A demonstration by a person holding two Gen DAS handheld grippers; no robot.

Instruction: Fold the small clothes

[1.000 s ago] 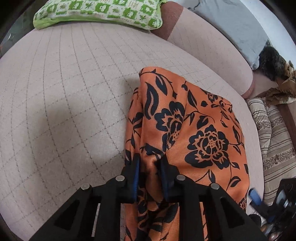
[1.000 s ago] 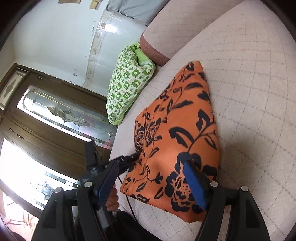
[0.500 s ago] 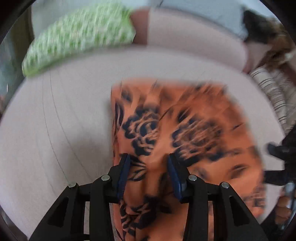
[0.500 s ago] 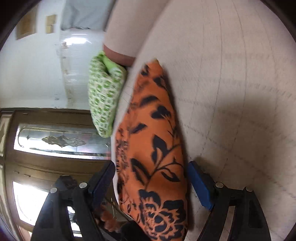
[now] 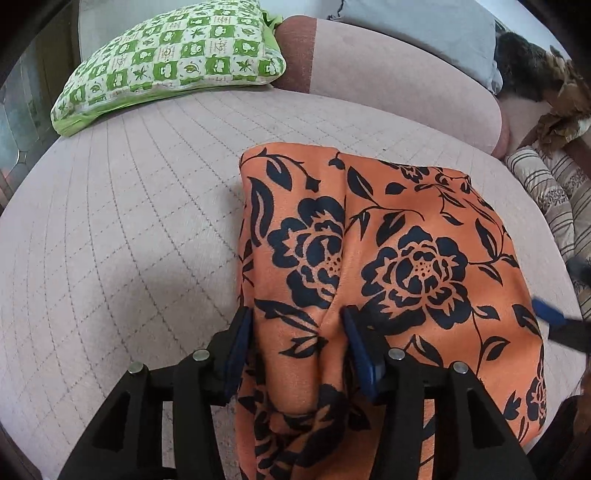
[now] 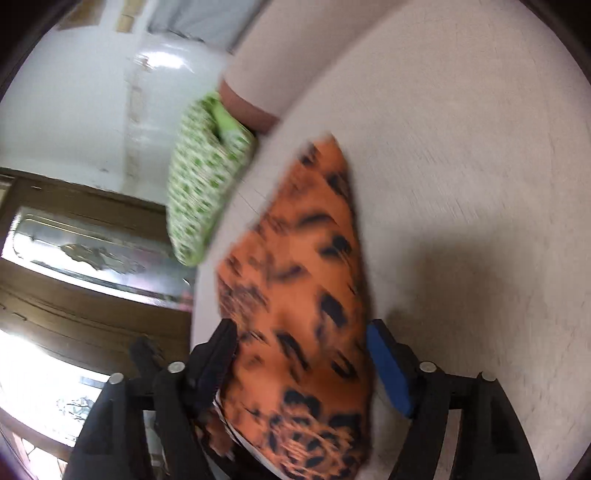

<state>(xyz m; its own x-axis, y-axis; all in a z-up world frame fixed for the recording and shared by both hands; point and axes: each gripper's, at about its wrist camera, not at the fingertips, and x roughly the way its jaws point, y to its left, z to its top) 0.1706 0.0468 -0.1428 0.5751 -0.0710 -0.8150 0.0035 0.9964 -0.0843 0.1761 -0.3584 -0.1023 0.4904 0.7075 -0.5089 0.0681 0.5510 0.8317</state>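
Note:
An orange garment with black flowers (image 5: 388, 251) lies folded on the pink quilted sofa seat (image 5: 129, 221). My left gripper (image 5: 295, 332) is open, its blue-padded jaws wide apart astride the garment's near left edge, cloth between them. In the blurred right wrist view the same garment (image 6: 314, 295) runs between the open jaws of my right gripper (image 6: 299, 354), near its near end. The right gripper's blue pad (image 5: 550, 314) shows at the right edge of the left wrist view.
A green and white checked cushion (image 5: 173, 62) lies at the seat's back left, also in the right wrist view (image 6: 199, 184). The sofa backrest (image 5: 388, 81) carries a grey cushion (image 5: 424, 26). Striped cloth (image 5: 546, 192) lies at the right. A wooden glazed door (image 6: 74, 258) stands beyond the sofa.
My left gripper let go of the garment's edge and opened wide. The garment settled flatter on the seat. My right gripper swung round, its jaws still open along the cloth.

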